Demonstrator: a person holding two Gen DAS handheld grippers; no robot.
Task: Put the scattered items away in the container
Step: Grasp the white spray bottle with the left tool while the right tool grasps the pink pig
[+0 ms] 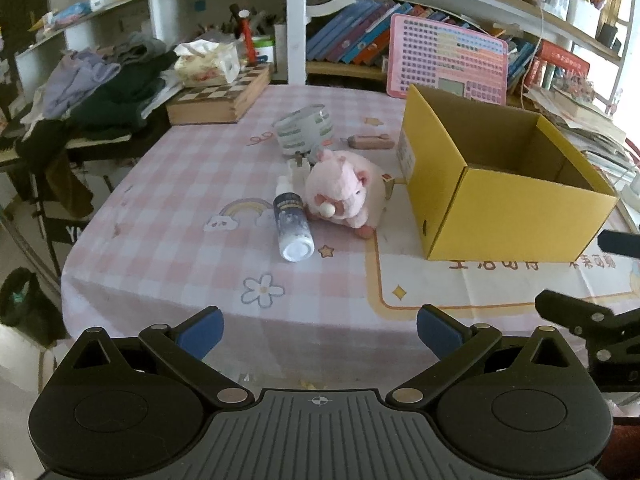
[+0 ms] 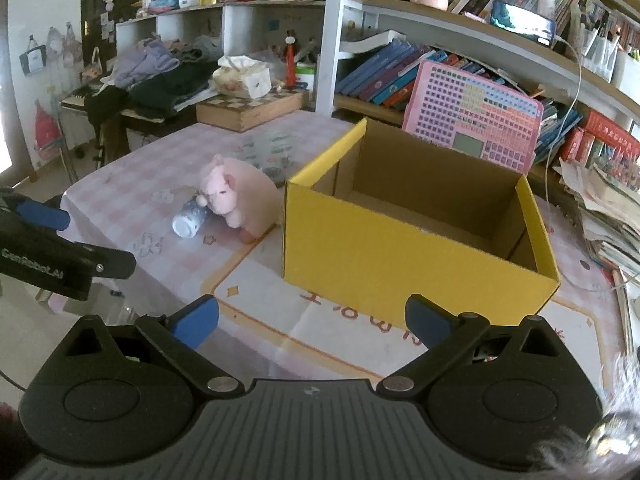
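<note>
An open yellow cardboard box [image 1: 516, 208] [image 2: 400, 236] stands on the right of the table, with nothing visible in the part of its inside that shows. Left of it lies a pink plush toy [image 1: 344, 190] [image 2: 236, 194]. A white and dark spray bottle [image 1: 291, 224] [image 2: 189, 218] lies against the toy. Behind them sit a white plug adapter [image 1: 299, 167], a roll of patterned tape [image 1: 306, 130] and a small pink case [image 1: 371, 142]. My left gripper [image 1: 320, 336] hangs open at the table's near edge. My right gripper [image 2: 312, 320] is open in front of the box.
A pink checked cloth [image 1: 180, 184] covers the table. A chessboard box [image 1: 220, 98] with a tissue pack sits at the back left beside piled clothes [image 1: 108, 84]. Bookshelves and a pink keyboard toy [image 1: 448, 60] stand behind. Stacked papers [image 2: 608, 200] lie at the right.
</note>
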